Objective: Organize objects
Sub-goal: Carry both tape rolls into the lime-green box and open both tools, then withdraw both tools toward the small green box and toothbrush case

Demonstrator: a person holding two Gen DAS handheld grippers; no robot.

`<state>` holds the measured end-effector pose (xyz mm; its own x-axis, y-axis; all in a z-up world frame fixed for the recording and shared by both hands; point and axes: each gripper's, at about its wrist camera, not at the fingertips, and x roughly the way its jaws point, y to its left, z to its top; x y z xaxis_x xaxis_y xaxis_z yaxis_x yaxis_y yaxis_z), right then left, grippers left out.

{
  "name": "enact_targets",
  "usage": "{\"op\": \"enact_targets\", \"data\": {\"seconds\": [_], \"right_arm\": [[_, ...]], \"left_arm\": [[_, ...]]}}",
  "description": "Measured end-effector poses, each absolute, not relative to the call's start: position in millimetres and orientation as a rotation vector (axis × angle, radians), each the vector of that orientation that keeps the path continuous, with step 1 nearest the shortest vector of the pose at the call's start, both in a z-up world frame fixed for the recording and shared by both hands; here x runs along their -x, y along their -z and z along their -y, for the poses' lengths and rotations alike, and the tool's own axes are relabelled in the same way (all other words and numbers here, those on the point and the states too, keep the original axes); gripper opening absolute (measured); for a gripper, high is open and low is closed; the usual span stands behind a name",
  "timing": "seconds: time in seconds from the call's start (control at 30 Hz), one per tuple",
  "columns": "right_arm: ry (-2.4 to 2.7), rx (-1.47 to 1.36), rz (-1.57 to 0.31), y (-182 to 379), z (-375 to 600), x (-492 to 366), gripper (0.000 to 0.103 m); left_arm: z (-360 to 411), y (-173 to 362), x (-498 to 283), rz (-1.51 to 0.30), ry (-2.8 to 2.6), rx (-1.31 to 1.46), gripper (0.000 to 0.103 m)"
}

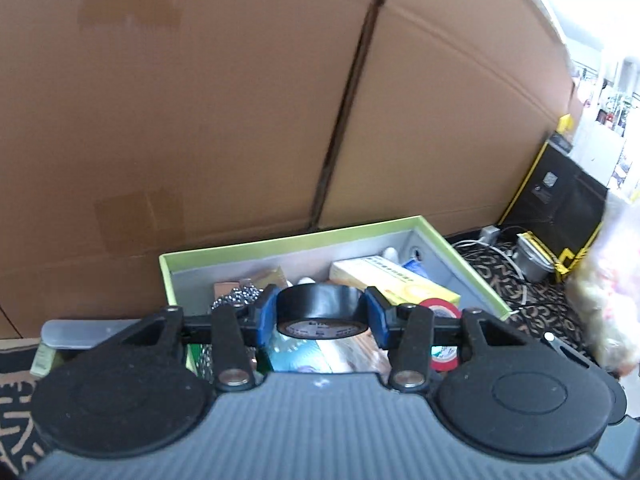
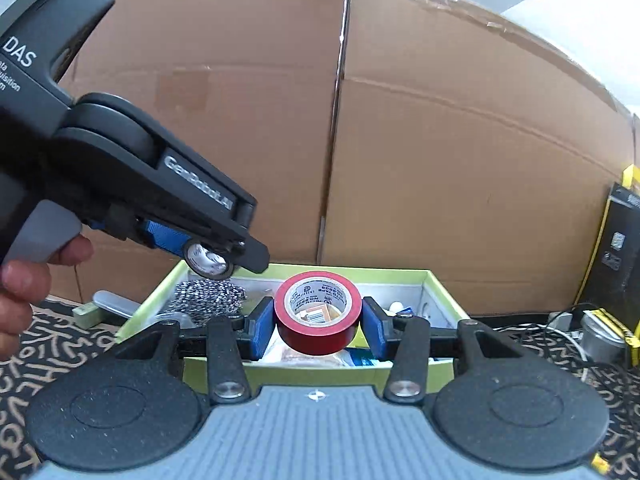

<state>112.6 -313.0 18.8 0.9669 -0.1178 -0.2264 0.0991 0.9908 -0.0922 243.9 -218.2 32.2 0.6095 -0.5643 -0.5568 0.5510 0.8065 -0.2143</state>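
My left gripper [image 1: 322, 312] is shut on a black tape roll [image 1: 320, 306] and holds it above the green-rimmed box [image 1: 280, 244]. It also shows in the right wrist view [image 2: 210, 258], over the box's far left corner. My right gripper [image 2: 318, 320] is shut on a red tape roll [image 2: 318, 312], held above the box [image 2: 404, 274] near its front edge. The red roll also shows in the left wrist view [image 1: 440, 308]. The box holds a steel scourer [image 2: 212, 300], a yellow carton [image 1: 392, 280] and other small items.
A tall cardboard wall [image 1: 240, 100] stands right behind the box. A black and yellow case [image 1: 560, 200], a metal can [image 2: 600, 332] and white cables [image 1: 504, 252] lie to the right on the patterned cloth [image 2: 60, 344]. A grey handle [image 2: 114, 304] lies left of the box.
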Motion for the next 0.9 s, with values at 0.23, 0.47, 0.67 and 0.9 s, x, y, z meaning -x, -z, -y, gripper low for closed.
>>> {"op": "enact_targets", "data": {"seconds": [0.23,0.47,0.67,0.9], "right_arm": [[0.136,0.112,-0.217,4,315,-132,0.077],[0.177,0.064,-0.186,4,321,-117,0.086],[0.143,0.087,-0.158,-11,304,-99,0.088],[0.075,0.115,-0.122,-22,268,-65,0.089]], "left_arm": [[200,-11,-252,-0.64,0.63,0.062,0.092],[180,-17,-240,-0.624,0.615,0.072,0.098],[155,-38,-204,-0.562,0.536,-0.012,0.103],[104,-45,-181,-0.585,0.45,-0.004,0.103]]}}
